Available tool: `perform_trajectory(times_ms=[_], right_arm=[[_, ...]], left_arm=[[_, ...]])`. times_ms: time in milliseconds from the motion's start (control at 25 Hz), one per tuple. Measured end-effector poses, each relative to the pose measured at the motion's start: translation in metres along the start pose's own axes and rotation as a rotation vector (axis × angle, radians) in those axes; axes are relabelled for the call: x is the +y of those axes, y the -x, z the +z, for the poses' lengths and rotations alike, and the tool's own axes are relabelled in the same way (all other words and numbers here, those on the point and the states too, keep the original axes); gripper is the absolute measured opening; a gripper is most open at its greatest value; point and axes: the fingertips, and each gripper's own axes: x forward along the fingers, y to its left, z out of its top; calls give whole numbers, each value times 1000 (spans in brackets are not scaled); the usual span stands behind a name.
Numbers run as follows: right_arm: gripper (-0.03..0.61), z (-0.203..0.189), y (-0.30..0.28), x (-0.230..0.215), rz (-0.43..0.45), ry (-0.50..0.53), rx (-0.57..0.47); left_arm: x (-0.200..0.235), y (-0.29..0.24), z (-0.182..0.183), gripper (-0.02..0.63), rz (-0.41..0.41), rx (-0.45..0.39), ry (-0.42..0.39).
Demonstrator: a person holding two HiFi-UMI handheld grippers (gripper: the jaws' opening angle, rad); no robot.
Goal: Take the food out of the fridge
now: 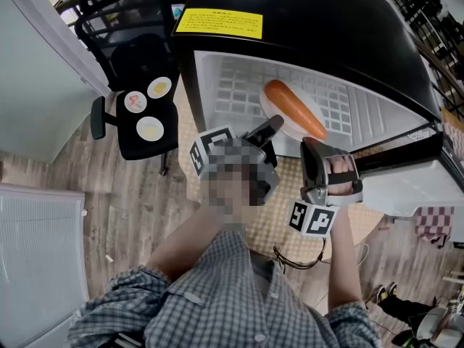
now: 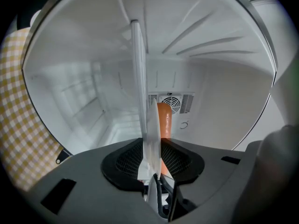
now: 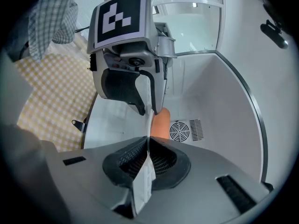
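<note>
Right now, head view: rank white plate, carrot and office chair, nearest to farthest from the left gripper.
1. white plate: rim held by the left gripper.
2. carrot: lying on that plate, just beyond.
3. office chair: far left, well apart.

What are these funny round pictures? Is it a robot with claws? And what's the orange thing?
It's not a robot. A person holds a hand tool with a claw in each hand. The head view comes from a camera on the person's head, looking down at an open black fridge. The left gripper view and right gripper view come from small cameras riding on the tools. They look along each claw, so everything looks round and bendy.

The left claw and the right claw each pinch the rim of a white plate, which is why you see it edge-on. On it lies a long orange food, probably a carrot. The cubes with black-and-white squares are part of the tools. On the left, a black chair carries three small plates of food.
</note>
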Motion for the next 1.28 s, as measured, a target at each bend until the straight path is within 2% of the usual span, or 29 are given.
perform_trajectory(times_ms=[320,600,680,720,800,920,1000,1080,1280], right_arm=[[21,-1,2,0,-38,87,-7],[21,-7,6,2,-20,16,10],[21,-10,10,-1,-22,-44,19],[21,-11,13,-4,-26,-114,22],[20,-15,20,-13,-38,-359,12],[20,-24,25,-20,-22,-917,-43],[20,-26,25,-15,44,-1251,-69],[20,-25,25,-11,101,-1489,-106],[21,-28,21,-11,145,-1999,-219]], left_arm=[[2,2,-1,86,-38,-38,131],[-2,1,-1,83,-56,-51,164],[-4,1,0,64,-59,-55,158],[-4,1,0,64,-59,-55,155],[-5,2,0,64,-60,-53,153],[-5,2,1,64,-63,-53,153],[-5,2,1,64,-65,-51,155],[-5,2,1,64,-65,-49,154],[-4,2,1,64,-73,-44,159]])
